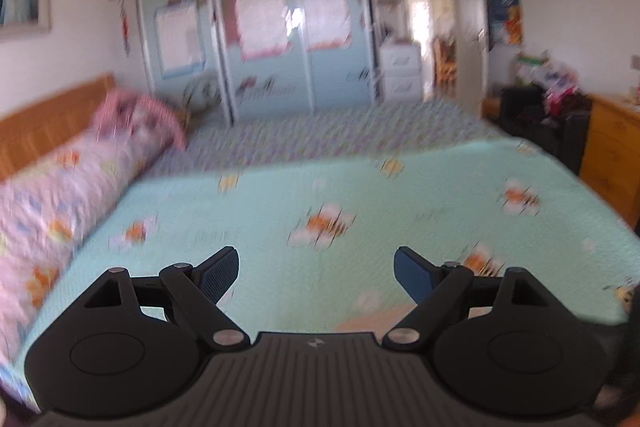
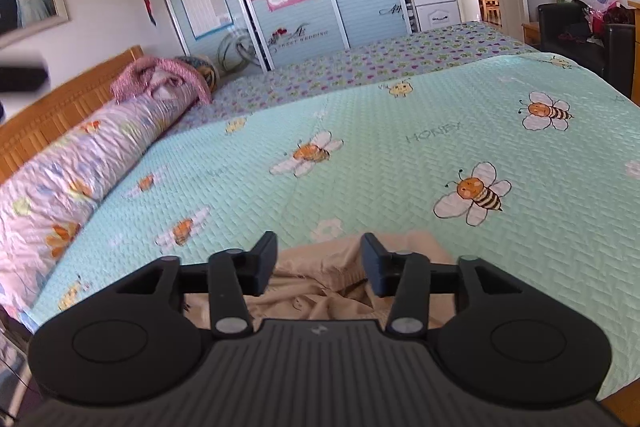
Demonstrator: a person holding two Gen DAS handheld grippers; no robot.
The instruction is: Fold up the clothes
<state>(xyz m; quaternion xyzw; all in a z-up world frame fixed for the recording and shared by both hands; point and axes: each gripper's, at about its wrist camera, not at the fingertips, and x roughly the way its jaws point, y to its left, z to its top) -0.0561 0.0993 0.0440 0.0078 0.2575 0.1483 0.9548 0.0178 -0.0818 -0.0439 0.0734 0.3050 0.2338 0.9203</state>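
A crumpled beige cloth garment [image 2: 320,279] lies at the near edge of the bed, on a mint-green quilted bedspread printed with bees [image 2: 400,147]. The right tool [image 2: 319,265] hangs just over it, jaws apart, cloth visible in the gap with neither pad pressing it. The left tool [image 1: 316,273] stands wide apart over bare bedspread, holding nothing; its view is blurred.
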